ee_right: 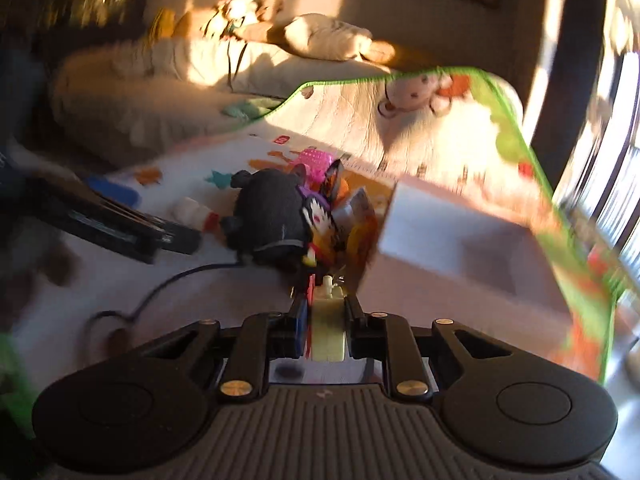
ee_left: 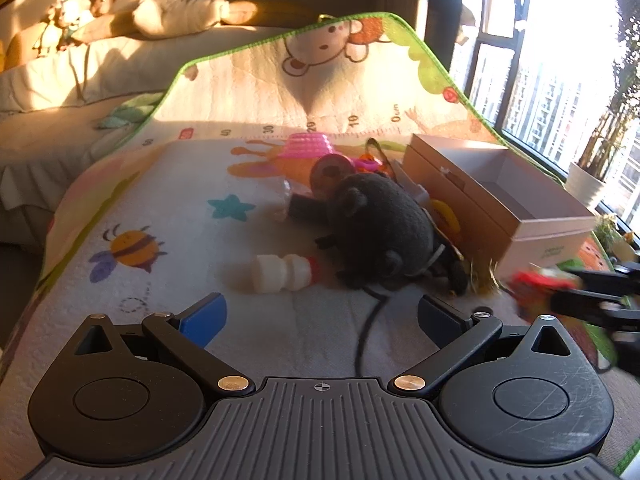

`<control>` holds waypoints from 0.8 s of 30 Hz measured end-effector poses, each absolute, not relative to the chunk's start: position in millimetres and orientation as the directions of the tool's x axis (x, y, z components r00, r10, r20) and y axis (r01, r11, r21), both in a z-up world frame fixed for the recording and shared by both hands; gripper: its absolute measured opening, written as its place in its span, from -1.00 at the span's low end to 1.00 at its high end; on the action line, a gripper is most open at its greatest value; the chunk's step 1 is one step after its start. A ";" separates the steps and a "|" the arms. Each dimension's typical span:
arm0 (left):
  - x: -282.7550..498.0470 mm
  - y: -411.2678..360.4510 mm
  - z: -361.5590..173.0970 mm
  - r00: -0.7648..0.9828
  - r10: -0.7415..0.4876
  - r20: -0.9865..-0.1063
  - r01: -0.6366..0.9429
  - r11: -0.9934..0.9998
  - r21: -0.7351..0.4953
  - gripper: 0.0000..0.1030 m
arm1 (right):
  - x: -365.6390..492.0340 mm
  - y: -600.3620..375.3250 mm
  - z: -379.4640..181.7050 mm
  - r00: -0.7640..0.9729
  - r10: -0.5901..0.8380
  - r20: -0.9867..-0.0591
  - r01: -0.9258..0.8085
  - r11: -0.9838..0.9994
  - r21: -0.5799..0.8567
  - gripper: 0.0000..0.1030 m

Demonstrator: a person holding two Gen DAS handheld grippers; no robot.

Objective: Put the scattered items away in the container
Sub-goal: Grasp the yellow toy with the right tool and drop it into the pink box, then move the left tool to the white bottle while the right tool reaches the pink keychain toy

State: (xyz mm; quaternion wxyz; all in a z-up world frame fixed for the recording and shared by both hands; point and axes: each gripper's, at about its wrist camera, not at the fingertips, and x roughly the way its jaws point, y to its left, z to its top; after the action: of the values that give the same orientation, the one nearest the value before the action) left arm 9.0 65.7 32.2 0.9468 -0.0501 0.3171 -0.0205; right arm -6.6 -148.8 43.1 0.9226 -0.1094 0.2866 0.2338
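1. Clamping a small pale yellow toy with red parts, your right gripper had its jaws pressed on it from both sides; the toy showed as a red blur in the left wrist view, just in front of the near corner of the box
2. You held your left gripper with its jaws spread wide and nothing between them, hanging above the play mat short of the white bottle
3. The box sat open on the mat's right side, and the part of its inside that you could see looked bare, so I judge the tidying had barely begun
4. Much was left for you: the bottle lay alone on its side, the black plush toy lay just beyond it, and a pile was pressed between the plush and the box wall, with a pink basket farther back
5. A dark cord ran from the plush toward your left gripper; whether it belonged to the plush, I could not tell
6. You could not make out the pile's separate pieces, the box's near inner corner was hidden by its wall, and the right wrist view was smeared, so the held toy's kind stayed unclear
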 end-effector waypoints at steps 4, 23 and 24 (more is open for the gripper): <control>6.1 51.3 31.4 0.787 -0.121 -0.605 0.064 0.991 -0.115 1.00 | -11.7 -213.9 46.9 0.665 0.410 -0.625 -0.412 0.899 0.151 -0.65; 14.3 11.4 37.2 0.780 -0.129 -0.613 0.157 0.988 -0.008 1.00 | 83.1 -288.0 39.7 0.875 0.204 -0.438 -0.066 0.948 0.310 0.81; 13.4 12.7 36.1 0.779 -0.129 -0.613 0.160 0.987 -0.004 1.00 | 95.3 -287.5 37.2 0.870 0.225 -0.440 -0.069 0.937 0.343 0.81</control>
State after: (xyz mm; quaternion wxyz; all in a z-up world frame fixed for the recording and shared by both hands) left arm 13.4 12.7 36.1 0.9429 0.0241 0.3231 -0.0768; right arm 95.3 -287.5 37.2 0.9535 0.1600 0.2434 0.0770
